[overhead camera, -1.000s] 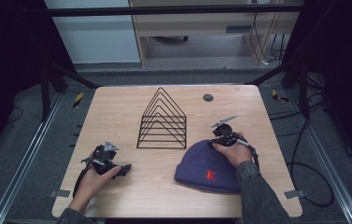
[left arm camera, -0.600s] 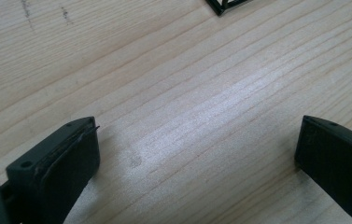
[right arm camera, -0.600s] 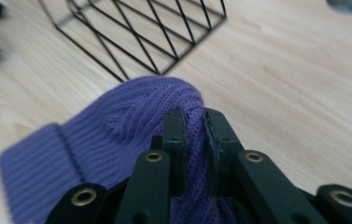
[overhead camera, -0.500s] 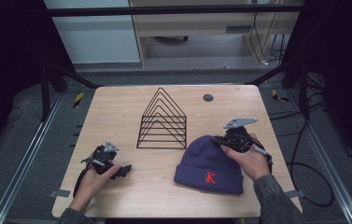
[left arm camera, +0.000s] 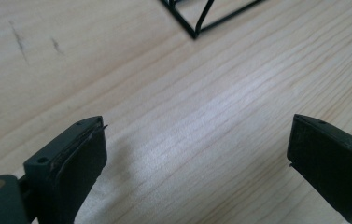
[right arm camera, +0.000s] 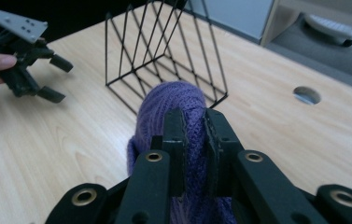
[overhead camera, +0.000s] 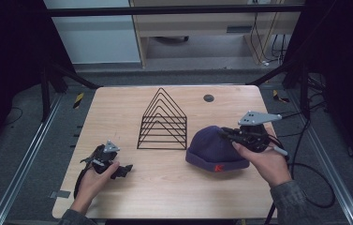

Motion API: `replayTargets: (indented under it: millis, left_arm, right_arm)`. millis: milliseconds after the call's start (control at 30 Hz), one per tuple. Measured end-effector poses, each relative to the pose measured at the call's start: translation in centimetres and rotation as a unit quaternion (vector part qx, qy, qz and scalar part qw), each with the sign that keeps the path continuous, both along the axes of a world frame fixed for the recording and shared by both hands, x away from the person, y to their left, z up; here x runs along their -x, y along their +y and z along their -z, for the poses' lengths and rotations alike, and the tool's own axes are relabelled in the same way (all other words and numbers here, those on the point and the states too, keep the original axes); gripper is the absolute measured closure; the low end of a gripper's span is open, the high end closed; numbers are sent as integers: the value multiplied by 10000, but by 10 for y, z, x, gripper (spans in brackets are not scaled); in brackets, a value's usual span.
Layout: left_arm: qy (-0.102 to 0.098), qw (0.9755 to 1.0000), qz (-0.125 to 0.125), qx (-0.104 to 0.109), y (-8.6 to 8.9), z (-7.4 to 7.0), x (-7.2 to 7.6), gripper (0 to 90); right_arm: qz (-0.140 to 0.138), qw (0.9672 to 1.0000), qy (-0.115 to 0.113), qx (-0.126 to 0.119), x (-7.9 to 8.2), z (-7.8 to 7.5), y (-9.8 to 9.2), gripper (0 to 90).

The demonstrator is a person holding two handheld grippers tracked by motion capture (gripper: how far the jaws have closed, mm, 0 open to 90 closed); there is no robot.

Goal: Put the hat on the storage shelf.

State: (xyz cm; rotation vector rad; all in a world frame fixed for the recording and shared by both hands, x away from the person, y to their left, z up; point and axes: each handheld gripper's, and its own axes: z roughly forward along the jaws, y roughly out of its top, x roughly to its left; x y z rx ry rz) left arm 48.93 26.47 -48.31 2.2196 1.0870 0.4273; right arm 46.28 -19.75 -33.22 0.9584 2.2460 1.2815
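a: purple beanie (overhead camera: 214, 146), knitted, near the right edge of the wooden table (overhead camera: 118, 108), just right of the black wire rack (overhead camera: 163, 121) and close beside it. crown pinched up, cuff down toward the tabletop.

b: any writing?

a: one red letter "k" (overhead camera: 218, 168) stitched on the folded cuff, facing the near edge. nothing else readable.

b: held by what?

a: right gripper (right arm camera: 193, 122), jaws pressed together on a fold of the knit at the crown; seen clearly in the right gripper view, purple wool bulging between and above the pads. grey three-cornered plate on top of it in the high view.

b: and the other tool?

a: left gripper (overhead camera: 123, 170), resting low on the table's near left, well apart from the beanie. jaws standing wide, just been closing a touch, only bare wood grain between them. corner of the rack just beyond, in the left gripper view.

b: anything more on the table?

a: round dark hole (overhead camera: 208, 98) near the far edge.
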Motion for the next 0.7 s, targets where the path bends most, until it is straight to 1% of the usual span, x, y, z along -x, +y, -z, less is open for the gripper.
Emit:
replayTargets:
  millis: [67,133,167,200,233,300,367,433,500,533,567,600,667,700]
  left_arm:
    - [-135,9997,5,190,0,-7,2,46]
    - [-273,9988,-6,412,0,-15,5,49]
    - [-273,9988,-6,412,0,-15,5,50]
    - [-448,9976,70,526,-2,-27,8,52]
    - [-515,9970,86,570,-2,-33,9,55]
    - [-719,9945,133,753,-4,-48,11,60]
    - [-842,9924,215,877,-7,-64,11,65]
    - [-912,9911,316,918,-12,-80,10,66]
    - [-1014,9903,414,856,-17,-97,8,66]
    - [-1014,9903,414,856,-17,-97,8,66]
    - [-1068,9889,541,882,-24,-116,3,65]
    - [-1093,9883,607,877,-27,-123,1,62]
    - [-1088,9872,656,960,-32,-135,-6,56]
    - [-1082,9871,671,972,-34,-138,-9,56]
  right_arm:
    - [39,10000,-90,-14,-3,-7,-4,802]
    - [105,9998,-150,-79,-7,-14,-7,801]
    - [105,9998,-150,-79,-7,-14,-7,801]
    - [154,9995,-221,-152,-12,-23,-10,801]
    - [167,9994,-255,-191,-14,-27,-11,801]
    - [164,9990,-327,-244,-18,-34,-11,801]
    - [178,9986,-396,-298,-22,-44,-10,801]
    - [171,9982,-498,-299,-26,-54,-6,801]
    - [176,9975,-591,-357,-30,-65,-2,801]
    - [177,9970,-655,-360,-33,-70,0,801]
    - [165,9966,-711,-381,-35,-76,4,801]
    - [171,9963,-744,-389,-38,-80,6,801]
    - [169,9959,-784,-430,-42,-86,10,801]
    - [163,9956,-805,-442,-46,-90,14,802]
